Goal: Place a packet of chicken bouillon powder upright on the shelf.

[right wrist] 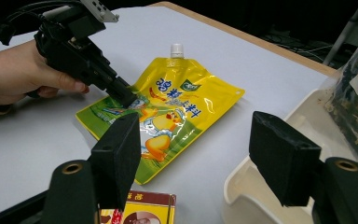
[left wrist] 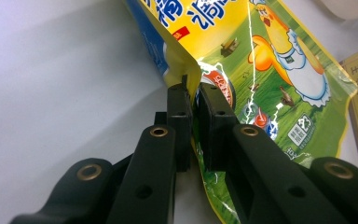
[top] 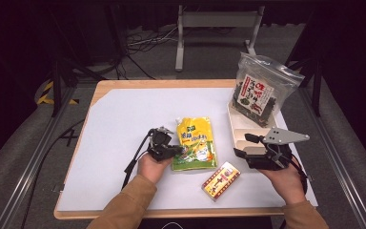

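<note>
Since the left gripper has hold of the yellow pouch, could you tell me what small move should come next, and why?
Probably lift it a little: the left gripper is shut on the yellow pouch edge, the pouch lies flat, and the right gripper waits open by the tray.

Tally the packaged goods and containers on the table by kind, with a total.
Yellow spouted pouch: 1
Red and yellow box: 1
Clear bag of dark dried food: 1
White tray: 1
Total: 4

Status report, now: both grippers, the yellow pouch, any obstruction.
Left gripper shut on yellow pouch edge. Right gripper open, empty, beside white tray. Red box close by, not blocking.
</note>
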Demonstrator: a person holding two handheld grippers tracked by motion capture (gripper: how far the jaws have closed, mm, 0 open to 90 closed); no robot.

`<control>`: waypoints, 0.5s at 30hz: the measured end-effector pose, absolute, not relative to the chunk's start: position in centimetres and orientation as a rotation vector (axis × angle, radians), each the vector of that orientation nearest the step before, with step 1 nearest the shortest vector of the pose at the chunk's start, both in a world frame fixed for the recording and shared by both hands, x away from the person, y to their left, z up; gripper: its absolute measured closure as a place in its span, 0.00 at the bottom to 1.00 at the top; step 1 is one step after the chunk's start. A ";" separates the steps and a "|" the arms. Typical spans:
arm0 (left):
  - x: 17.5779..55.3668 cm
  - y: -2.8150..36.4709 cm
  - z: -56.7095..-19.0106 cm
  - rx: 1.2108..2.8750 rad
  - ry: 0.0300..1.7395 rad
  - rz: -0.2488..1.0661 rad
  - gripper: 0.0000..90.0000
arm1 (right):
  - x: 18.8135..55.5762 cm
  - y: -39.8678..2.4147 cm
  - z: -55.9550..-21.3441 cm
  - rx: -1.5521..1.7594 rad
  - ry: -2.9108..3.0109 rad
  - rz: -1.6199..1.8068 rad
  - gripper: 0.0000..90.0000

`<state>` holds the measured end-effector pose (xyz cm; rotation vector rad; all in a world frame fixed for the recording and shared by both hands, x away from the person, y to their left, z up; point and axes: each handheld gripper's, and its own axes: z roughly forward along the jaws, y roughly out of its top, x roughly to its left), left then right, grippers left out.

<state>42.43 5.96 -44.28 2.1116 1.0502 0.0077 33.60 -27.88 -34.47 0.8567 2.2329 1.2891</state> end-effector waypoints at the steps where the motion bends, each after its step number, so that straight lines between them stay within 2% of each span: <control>1: 42.4 6.0 -44.3 2.109 1.045 0.009 0.94 | 33.6 -27.9 -34.5 0.857 2.233 1.288 0.38; 15: 42.1 6.6 -43.0 2.080 0.968 0.054 0.95 | 33.3 -28.9 -34.2 0.865 2.209 1.297 0.38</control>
